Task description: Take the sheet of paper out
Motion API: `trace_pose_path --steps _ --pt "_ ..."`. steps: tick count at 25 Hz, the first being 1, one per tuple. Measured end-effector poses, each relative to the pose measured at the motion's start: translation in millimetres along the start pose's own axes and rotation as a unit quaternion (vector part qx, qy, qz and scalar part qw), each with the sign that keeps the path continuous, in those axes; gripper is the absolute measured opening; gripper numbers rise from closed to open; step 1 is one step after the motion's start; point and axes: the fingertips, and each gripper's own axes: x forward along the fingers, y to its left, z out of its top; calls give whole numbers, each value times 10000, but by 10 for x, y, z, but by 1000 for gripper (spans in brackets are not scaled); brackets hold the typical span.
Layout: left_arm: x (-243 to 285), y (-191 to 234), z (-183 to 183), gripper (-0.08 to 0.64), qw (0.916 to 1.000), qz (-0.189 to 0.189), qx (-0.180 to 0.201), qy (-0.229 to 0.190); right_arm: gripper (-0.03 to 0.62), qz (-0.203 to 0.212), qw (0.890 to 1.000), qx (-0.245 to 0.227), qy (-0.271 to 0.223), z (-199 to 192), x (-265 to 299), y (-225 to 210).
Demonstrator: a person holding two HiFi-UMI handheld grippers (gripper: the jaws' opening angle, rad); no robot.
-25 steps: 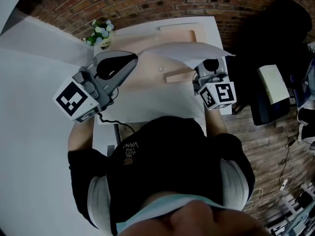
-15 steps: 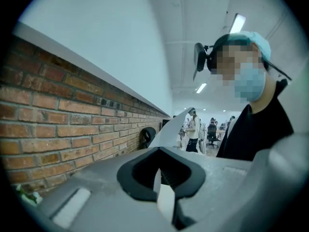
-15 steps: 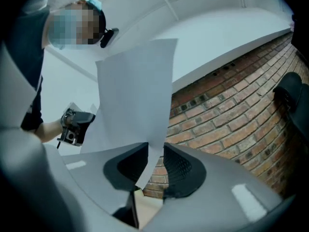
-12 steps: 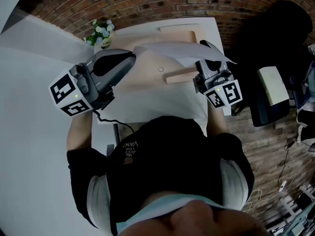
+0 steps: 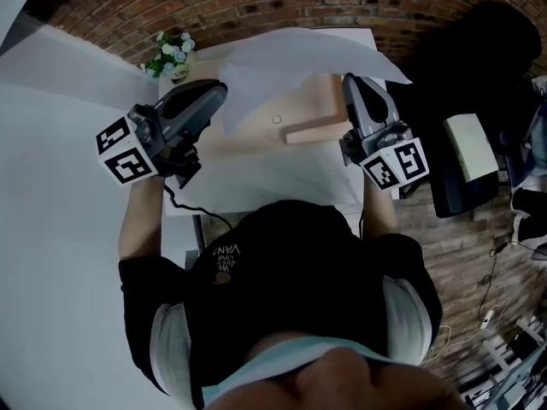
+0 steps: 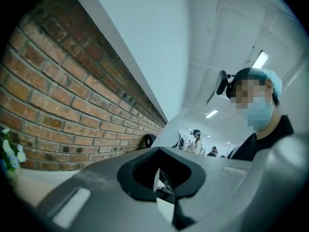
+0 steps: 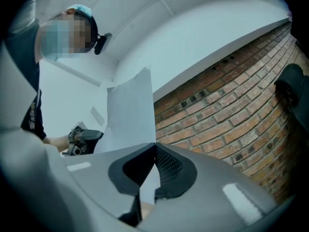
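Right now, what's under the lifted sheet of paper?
Under the sheet of paper shows the peach board with a small ring and a wooden strip. The board's far end is covered by the sheet.

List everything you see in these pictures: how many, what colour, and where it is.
sheet of paper: one, white, lifted above the table between both grippers
wooden board: one, pale, on the table under the sheet
table: one, white, against the wall
potted flowers: one, white blooms, table's far left corner
brick wall: one, red-brown, behind the table
cable: one, black, at the table's near edge
left gripper: one, grey, shut on the sheet's left side
right gripper: one, grey, shut on the sheet's right side
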Motion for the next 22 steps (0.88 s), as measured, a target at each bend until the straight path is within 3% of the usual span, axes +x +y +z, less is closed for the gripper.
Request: trace_pose_path --steps 15,22 --pt "10 593 -356 2 9993 296 -223 4 2 -836 9894 -281 1151 -41 -75 -17" --pt "54 768 -511 2 9991 286 -328 18 2 -1132 9835 -387 1356 -58 -148 24"
